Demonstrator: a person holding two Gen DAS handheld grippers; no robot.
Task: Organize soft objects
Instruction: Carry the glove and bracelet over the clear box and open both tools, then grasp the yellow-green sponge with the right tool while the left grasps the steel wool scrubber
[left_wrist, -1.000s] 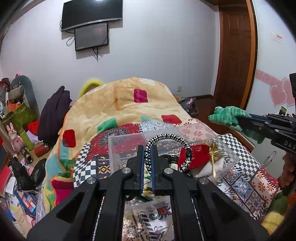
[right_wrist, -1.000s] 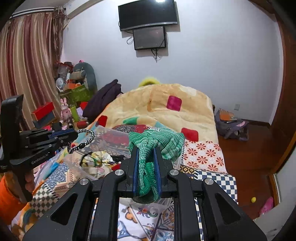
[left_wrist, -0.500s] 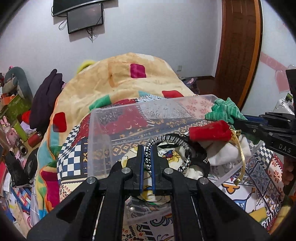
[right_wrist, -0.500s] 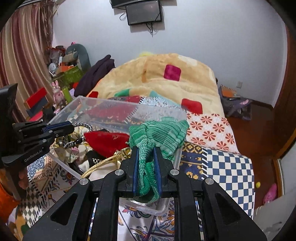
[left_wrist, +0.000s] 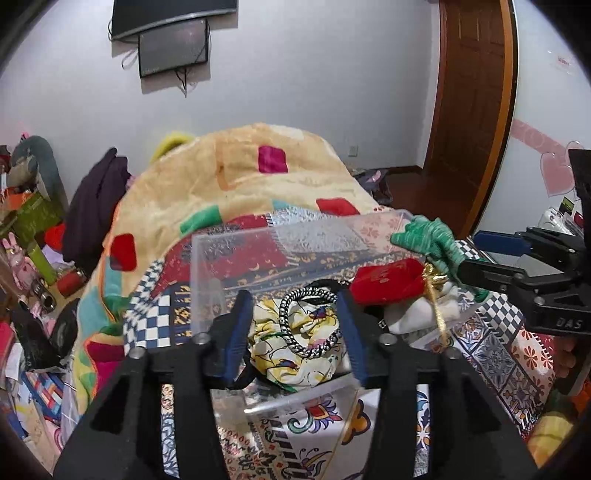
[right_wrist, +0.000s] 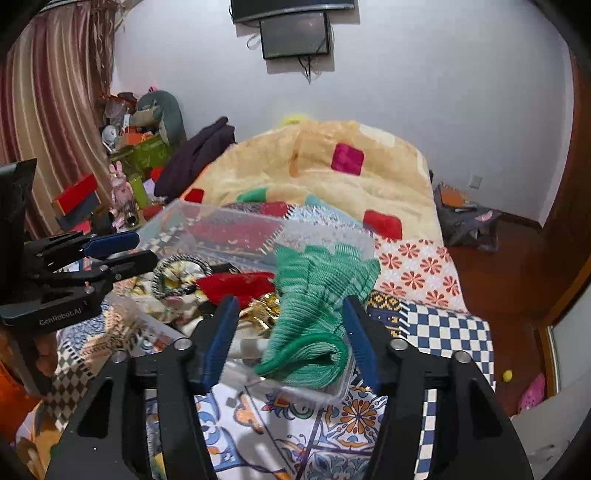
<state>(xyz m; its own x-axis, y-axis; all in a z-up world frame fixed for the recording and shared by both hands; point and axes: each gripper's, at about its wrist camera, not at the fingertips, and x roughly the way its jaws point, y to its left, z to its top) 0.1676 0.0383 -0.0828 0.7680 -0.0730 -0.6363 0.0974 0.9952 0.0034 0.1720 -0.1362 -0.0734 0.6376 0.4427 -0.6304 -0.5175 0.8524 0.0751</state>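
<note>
A clear plastic box (left_wrist: 229, 273) stands on the patterned bed. My left gripper (left_wrist: 295, 325) is open over its near side. A black-and-white braided loop (left_wrist: 308, 325) lies free between the fingers on a yellow floral cloth (left_wrist: 291, 354). A red pouch (left_wrist: 388, 280) with a gold tassel lies beside it. My right gripper (right_wrist: 290, 332) is open at the box's (right_wrist: 207, 221) right end. A green knitted cloth (right_wrist: 314, 299) lies loose between its fingers, draped over the box rim. The loop (right_wrist: 177, 273) and red pouch (right_wrist: 236, 286) also show in the right wrist view.
A yellow blanket (left_wrist: 240, 184) with coloured squares is heaped on the bed behind the box. Toys and clutter (left_wrist: 29, 236) crowd the floor at left. A dark garment (right_wrist: 199, 155) lies by the blanket. A wooden door (left_wrist: 472, 110) stands at right.
Both grippers have opened. The left let go of the braided loop and the right let go of the green cloth, both now resting in the box.
</note>
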